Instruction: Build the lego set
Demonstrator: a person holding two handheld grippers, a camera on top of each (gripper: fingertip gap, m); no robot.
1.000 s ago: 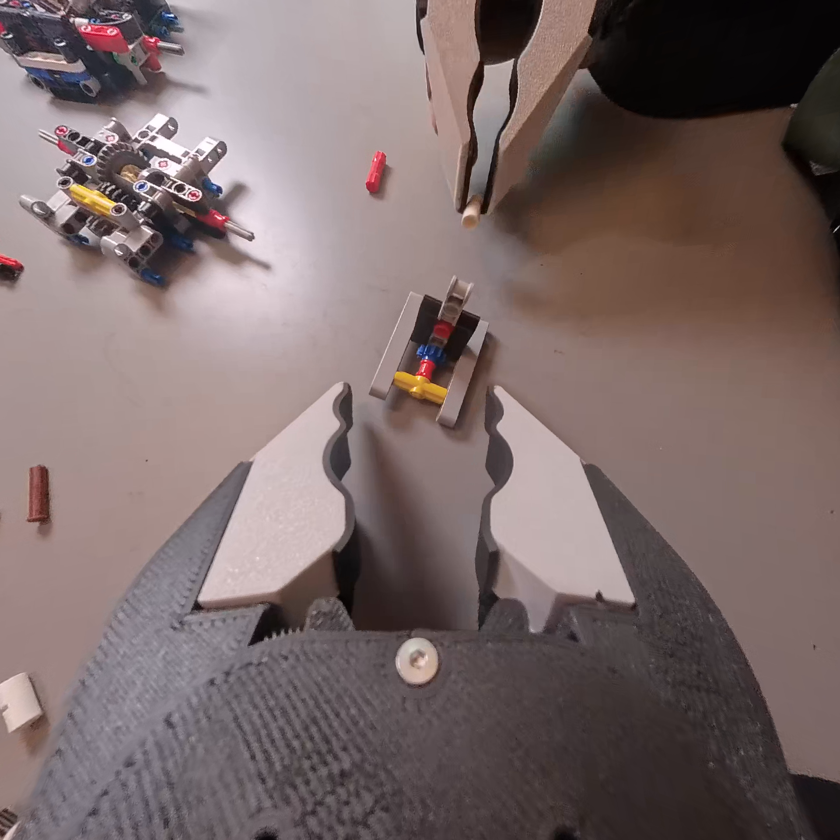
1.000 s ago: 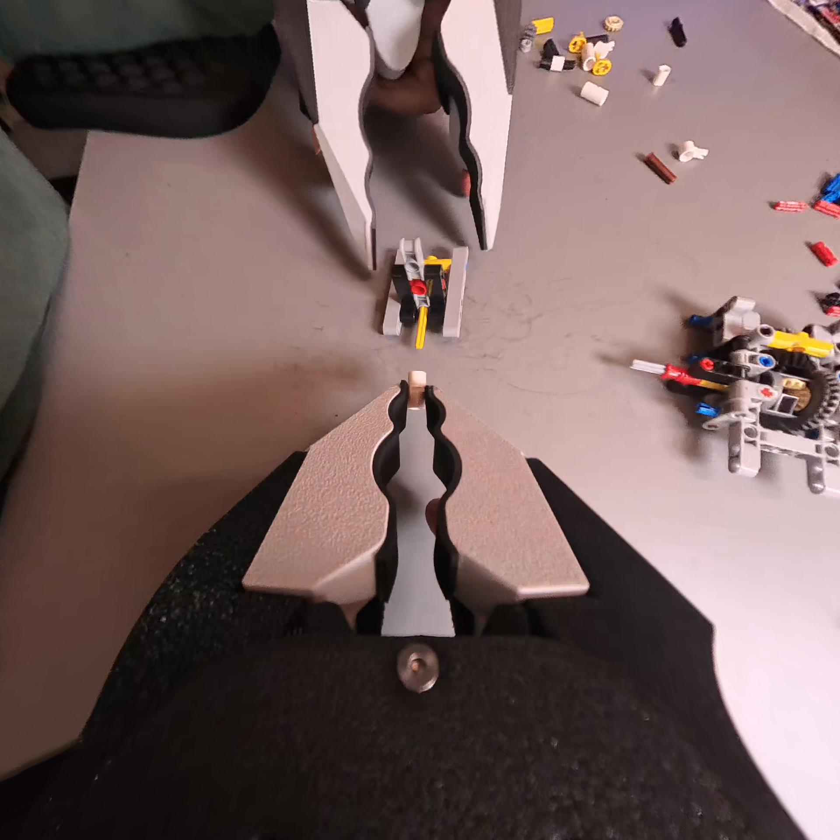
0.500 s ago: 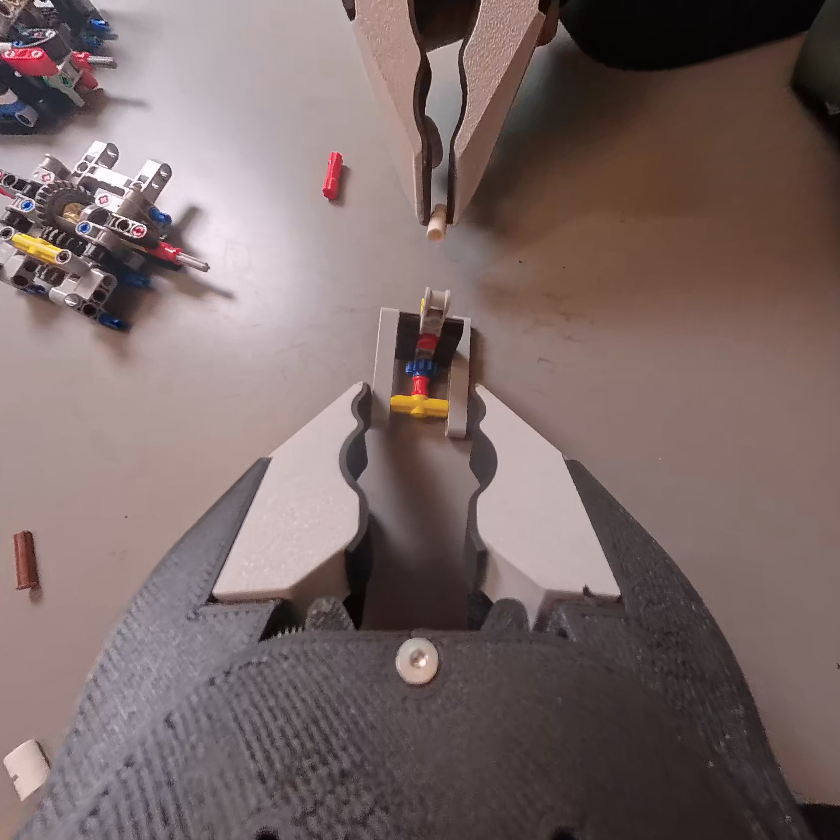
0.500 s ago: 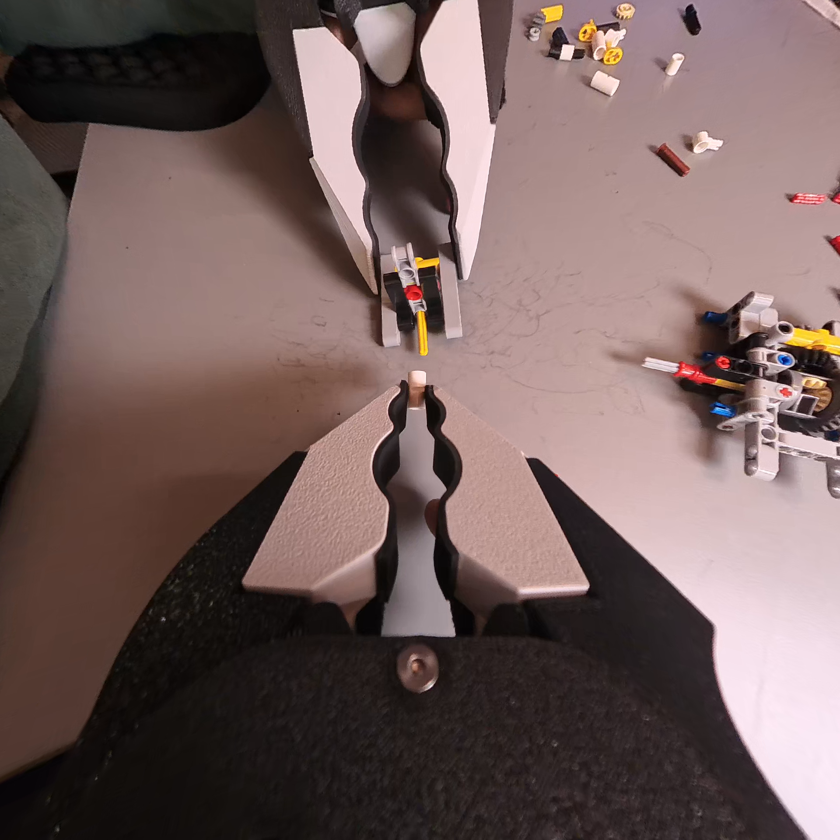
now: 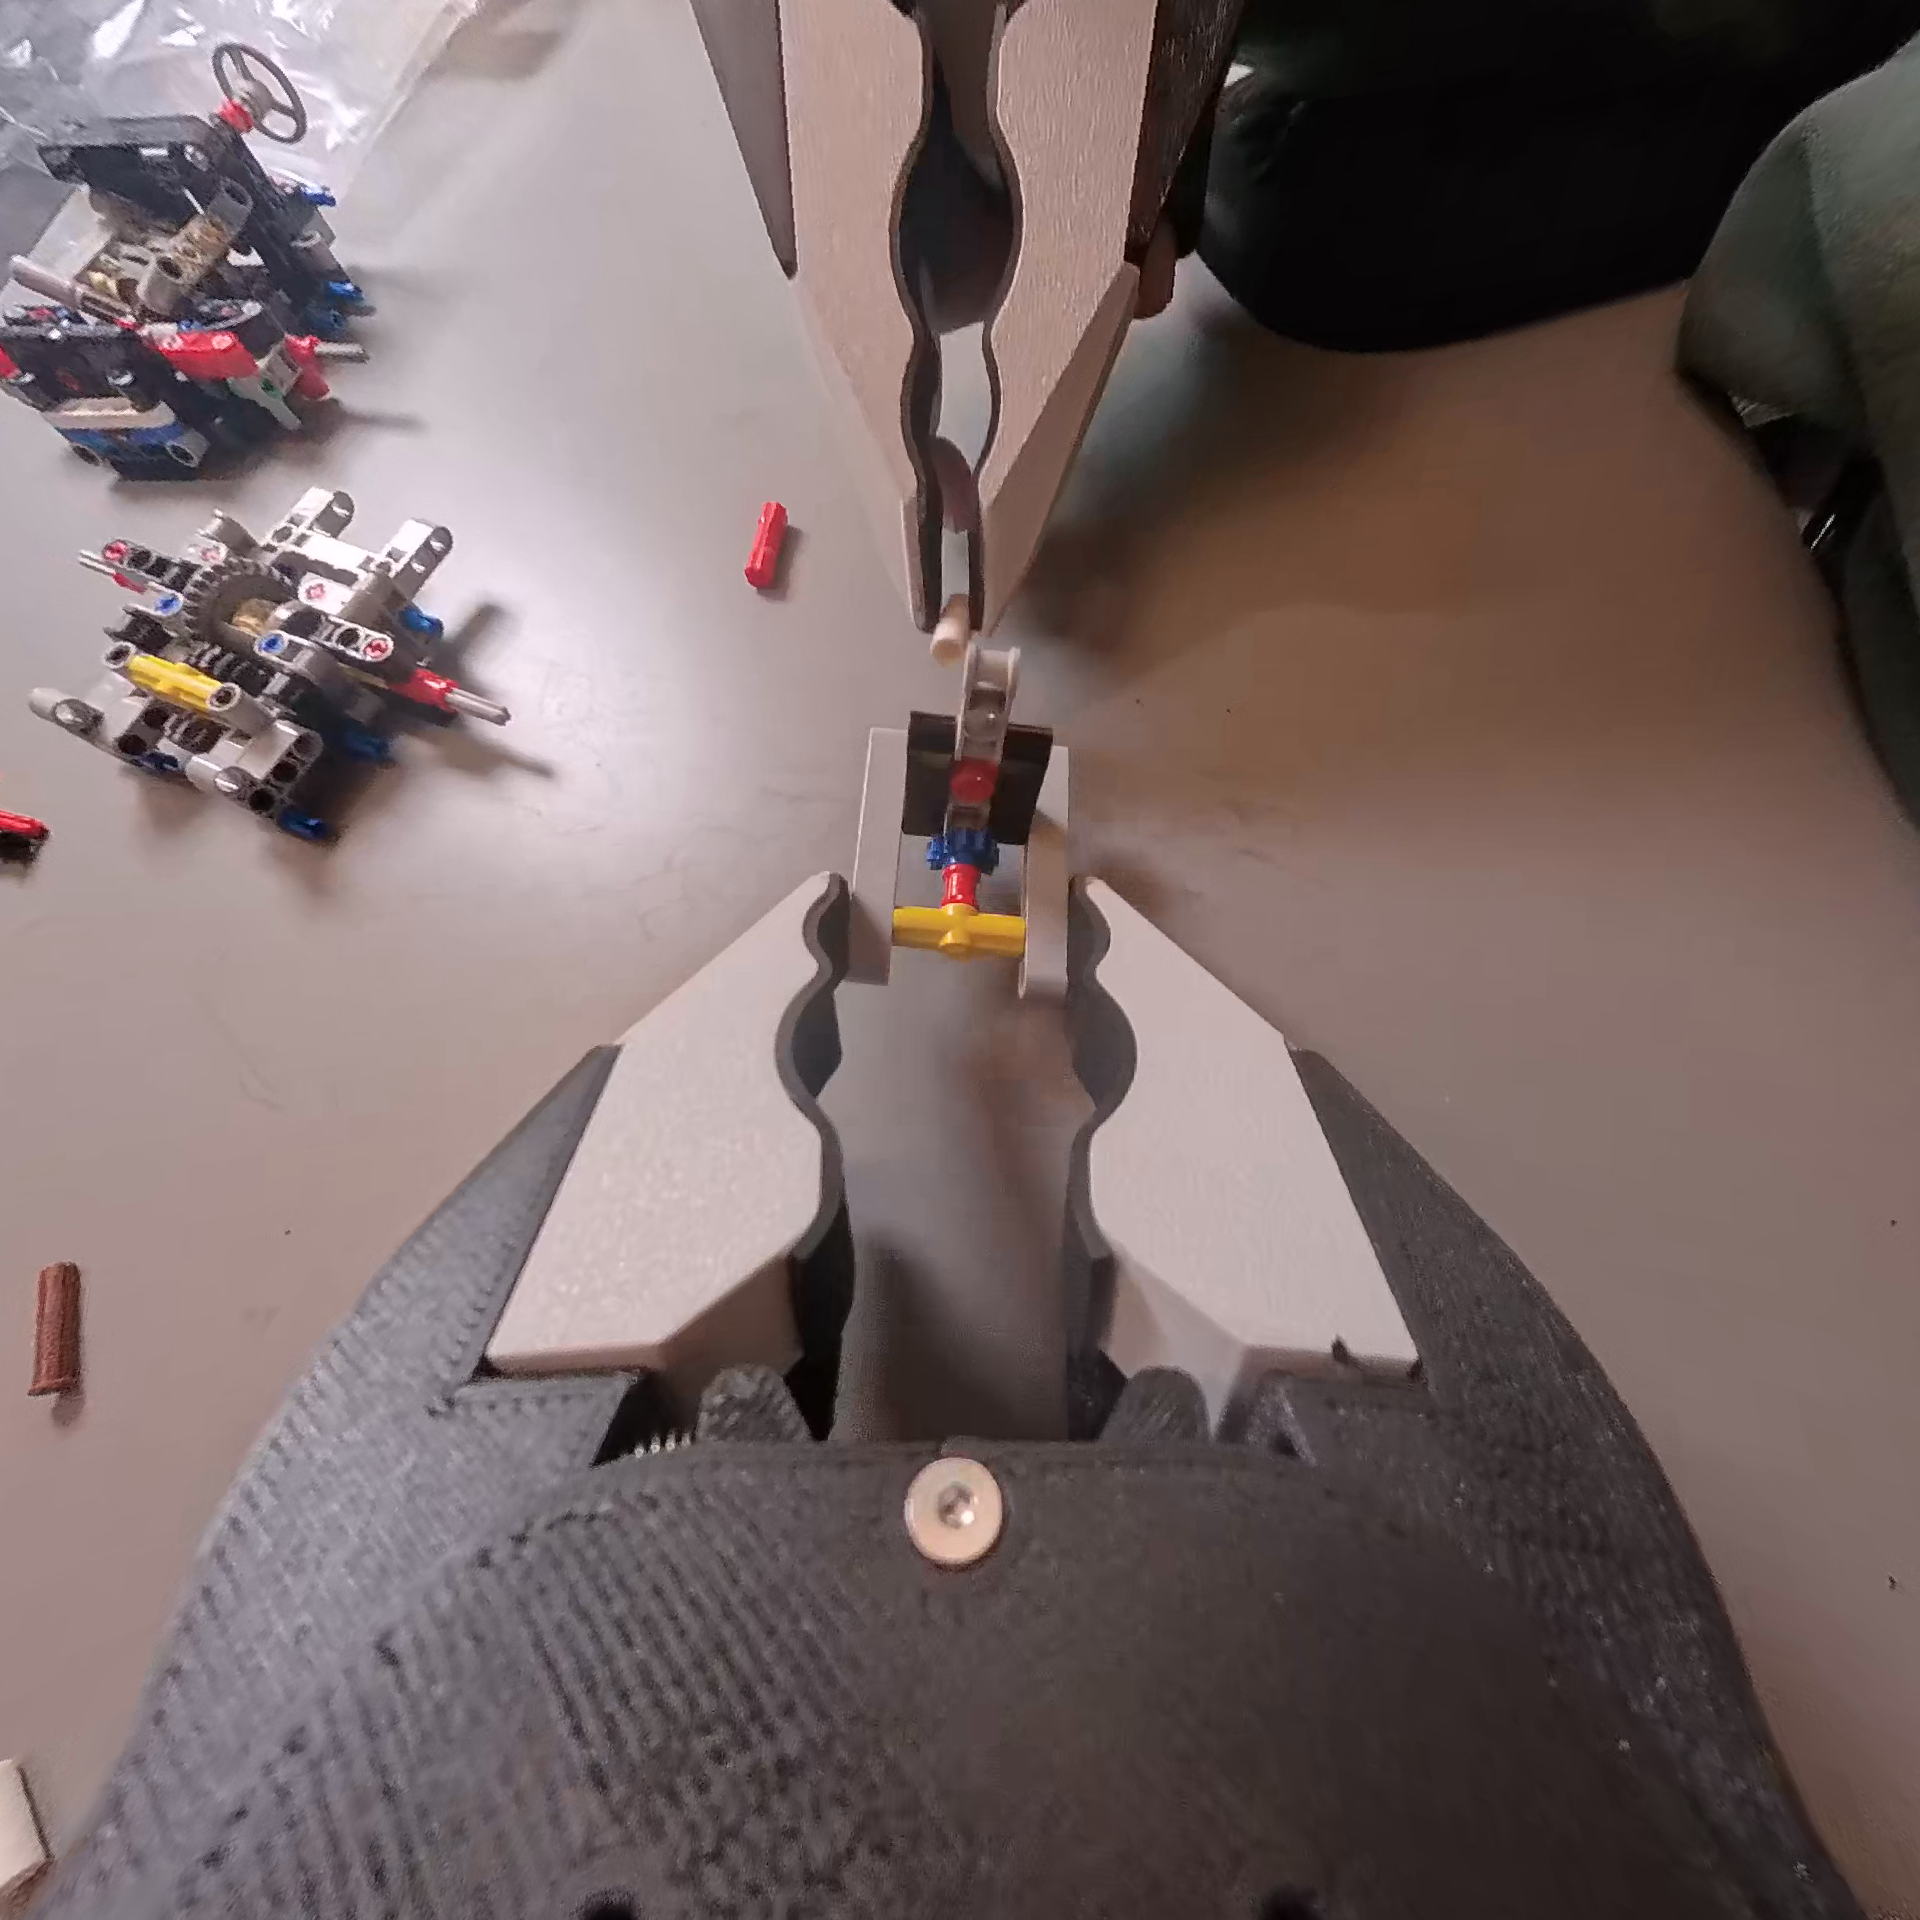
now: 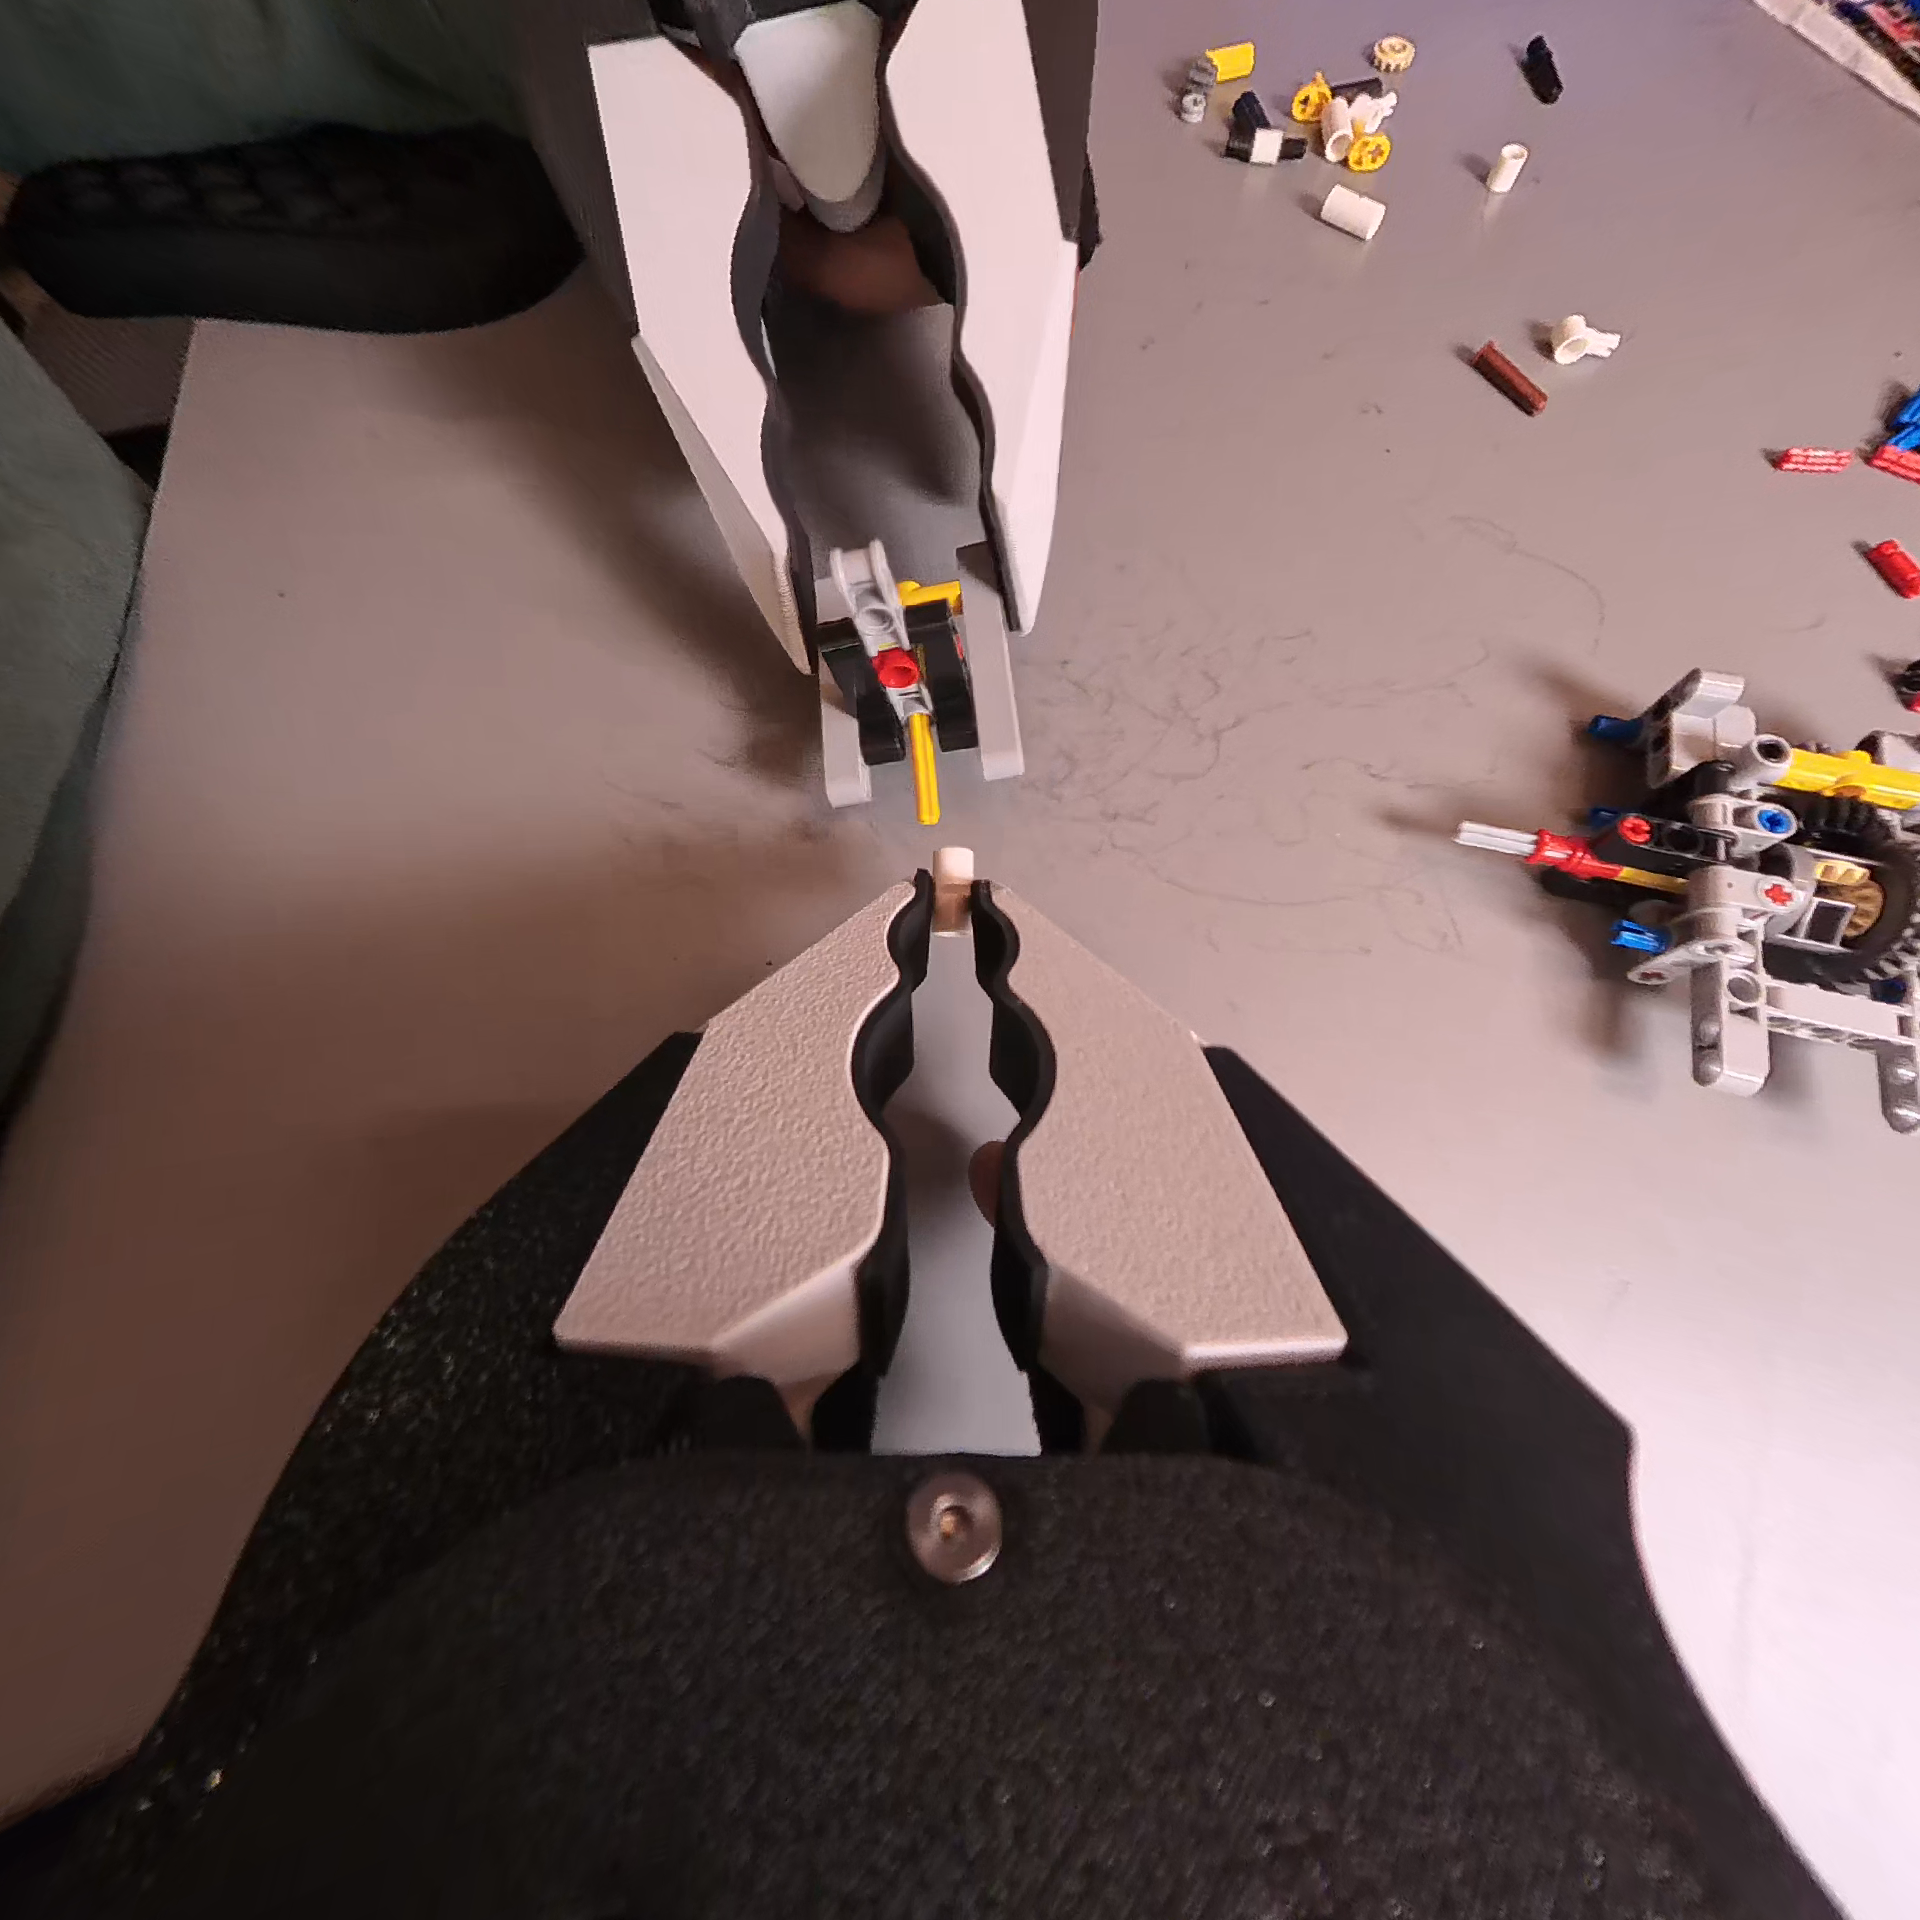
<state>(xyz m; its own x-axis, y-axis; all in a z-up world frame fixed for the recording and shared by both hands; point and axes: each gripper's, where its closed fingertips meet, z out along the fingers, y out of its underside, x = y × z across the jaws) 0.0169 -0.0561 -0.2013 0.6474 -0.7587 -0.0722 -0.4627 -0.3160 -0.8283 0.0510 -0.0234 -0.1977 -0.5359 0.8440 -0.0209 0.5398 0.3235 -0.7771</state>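
Observation:
A small brick assembly (image 5: 966,821) with grey side beams, a black plate, a blue gear, a red bush and a yellow cross piece lies on the grey table (image 5: 1403,831). My left gripper (image 5: 956,914) is shut on it, with its fingertips (image 5: 826,914) pressed against the two side beams. The right wrist view shows the same grasp (image 6: 904,613) on the assembly (image 6: 904,686), whose yellow axle (image 6: 923,774) points at my right gripper (image 6: 953,899). That gripper is shut on a small cream peg (image 6: 953,878). The peg (image 5: 948,636) hangs just short of the assembly's grey upright arm (image 5: 987,686).
A larger geared brick assembly (image 5: 260,665) and a dark vehicle model (image 5: 166,322) lie to the left. A red pin (image 5: 767,542) and a brown pin (image 5: 55,1330) lie loose. Several small loose pieces (image 6: 1320,114) are scattered far right. A person's dark sleeve (image 5: 1455,156) is at the far edge.
My left gripper moved forward and closed its fingers onto the small assembly's side beams. My right gripper, still holding the peg, came closer to the assembly's far end.

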